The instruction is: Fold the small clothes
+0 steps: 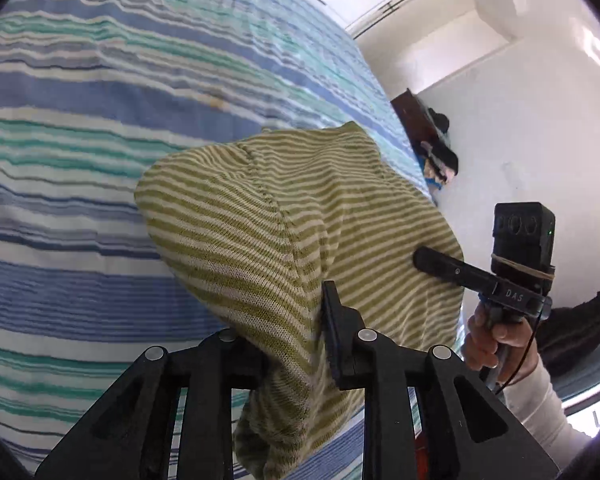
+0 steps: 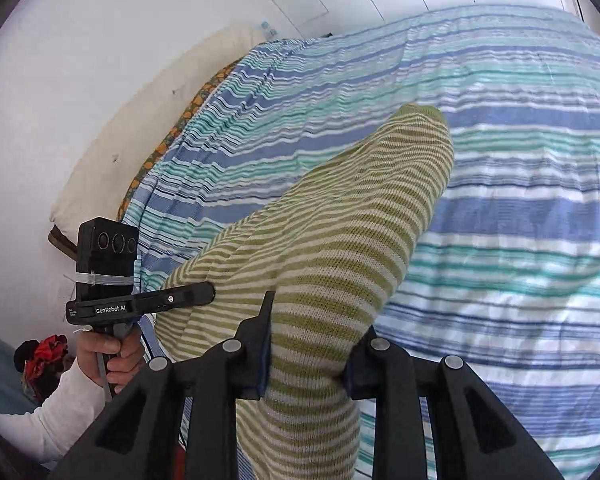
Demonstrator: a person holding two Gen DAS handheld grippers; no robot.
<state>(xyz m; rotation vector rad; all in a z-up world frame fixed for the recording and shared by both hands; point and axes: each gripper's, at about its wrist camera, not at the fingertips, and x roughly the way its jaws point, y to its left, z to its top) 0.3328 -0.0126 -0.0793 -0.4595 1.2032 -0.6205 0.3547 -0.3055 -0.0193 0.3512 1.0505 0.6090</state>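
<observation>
That little green-striped knit top (image 1: 292,216) is light and floppy, hanging over the bed (image 1: 80,92) with the left gripper (image 1: 296,344) and right gripper (image 2: 312,344) each clamped on an edge, so I'd grab hems or corners.

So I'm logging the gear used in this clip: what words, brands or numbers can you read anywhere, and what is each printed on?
"DAS": white letters on the black body of the right gripper, seen from the left wrist view.
"GenRobot.AI": white letters on the black body of the left gripper, seen from the right wrist view.
A small white print left of "GenRobot.AI" is too small to read.
Nothing is readable on the striped garment or the bedsheet.
</observation>
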